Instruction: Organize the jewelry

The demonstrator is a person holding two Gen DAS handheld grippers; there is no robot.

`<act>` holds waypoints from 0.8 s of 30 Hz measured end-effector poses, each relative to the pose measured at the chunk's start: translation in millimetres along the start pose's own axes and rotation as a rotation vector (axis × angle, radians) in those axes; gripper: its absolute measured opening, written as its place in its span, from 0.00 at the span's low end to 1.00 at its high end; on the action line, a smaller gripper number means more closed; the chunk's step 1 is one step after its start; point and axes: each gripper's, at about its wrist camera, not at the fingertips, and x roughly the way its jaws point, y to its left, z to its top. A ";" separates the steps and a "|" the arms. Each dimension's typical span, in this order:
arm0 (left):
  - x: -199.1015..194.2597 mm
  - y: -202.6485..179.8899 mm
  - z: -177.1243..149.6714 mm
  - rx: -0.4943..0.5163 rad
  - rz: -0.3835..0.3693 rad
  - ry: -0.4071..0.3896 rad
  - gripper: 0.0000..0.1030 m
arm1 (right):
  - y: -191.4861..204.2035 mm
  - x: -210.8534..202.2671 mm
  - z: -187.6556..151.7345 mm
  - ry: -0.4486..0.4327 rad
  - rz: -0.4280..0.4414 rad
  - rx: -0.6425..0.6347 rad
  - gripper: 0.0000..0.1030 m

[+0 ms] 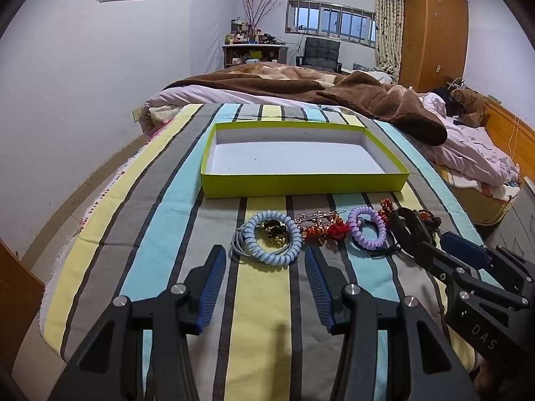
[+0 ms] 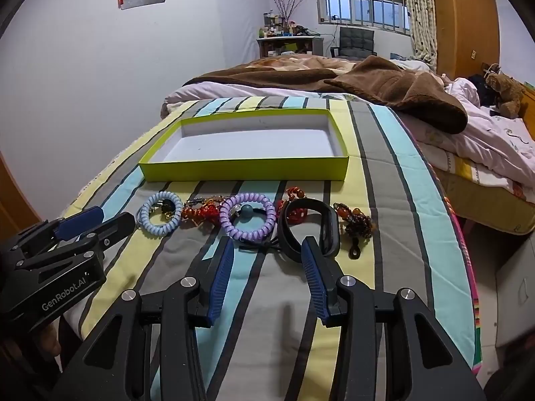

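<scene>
A shallow lime-green box with a bare white inside lies on the striped bedsheet. In front of it lies a row of jewelry: a light blue coil bracelet, a red beaded charm, a purple coil bracelet, a black wristband and brown amber beads. My left gripper is open, just short of the blue coil. My right gripper is open, just short of the purple coil and black band.
A brown blanket and pink quilt are bunched on the bed behind and right of the box. A teddy bear sits at the headboard. The bed edge drops off to the left and right.
</scene>
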 end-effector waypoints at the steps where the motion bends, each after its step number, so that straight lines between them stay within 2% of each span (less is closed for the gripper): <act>1: 0.9 -0.6 0.3 0.000 0.001 0.001 0.49 | -0.4 -0.4 -0.2 -0.001 0.001 -0.001 0.42; 24: -5.6 -0.3 0.6 0.013 0.005 -0.008 0.50 | -0.5 -0.9 1.5 0.001 -0.003 0.001 0.42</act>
